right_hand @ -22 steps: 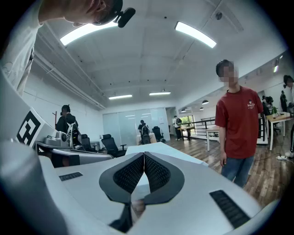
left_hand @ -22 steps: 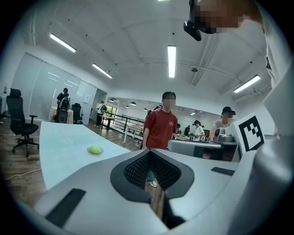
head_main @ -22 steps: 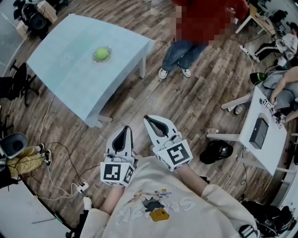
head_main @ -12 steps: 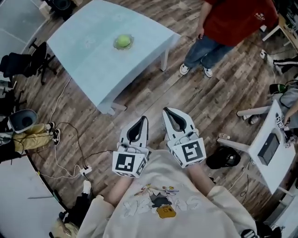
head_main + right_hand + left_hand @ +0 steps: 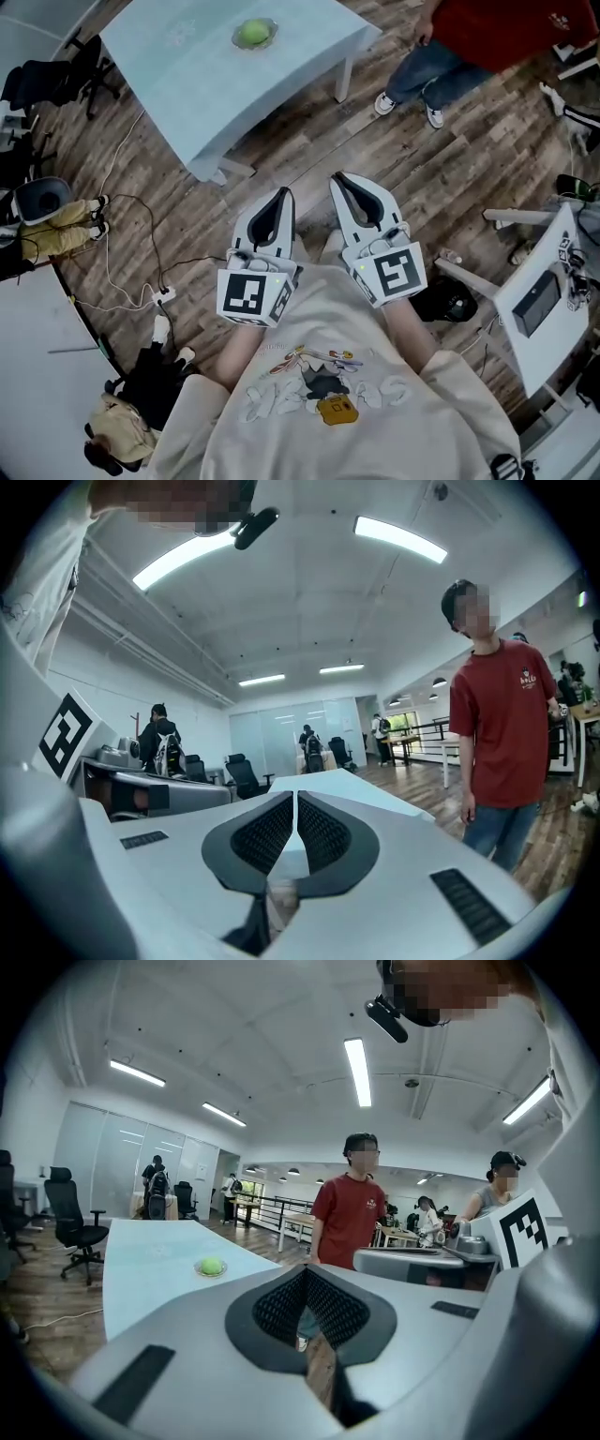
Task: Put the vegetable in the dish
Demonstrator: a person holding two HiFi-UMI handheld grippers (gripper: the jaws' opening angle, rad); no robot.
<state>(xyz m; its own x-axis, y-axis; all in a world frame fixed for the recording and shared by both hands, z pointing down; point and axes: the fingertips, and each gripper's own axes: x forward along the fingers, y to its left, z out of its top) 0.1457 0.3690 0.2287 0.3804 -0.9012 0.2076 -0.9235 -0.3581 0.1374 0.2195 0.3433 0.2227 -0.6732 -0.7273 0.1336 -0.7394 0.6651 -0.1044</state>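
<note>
Well, left gripper [image 5: 280,194], right gripper [image 5: 341,180] both pinched together, empty; vegetable [image 5: 253,33] sits in dish [image 5: 271,25] far left; floor cables [image 5: 150,221] near feet, likely trip risk.

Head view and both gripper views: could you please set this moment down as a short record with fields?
Vegetable: round green vegetable, lying in the shallow clear dish
Support: pale blue table, well away from both grippers
Left gripper: shut, empty, held near the chest
Right gripper: shut, empty, beside the left
Bystander: person in red shirt, standing past the table's corner
</note>
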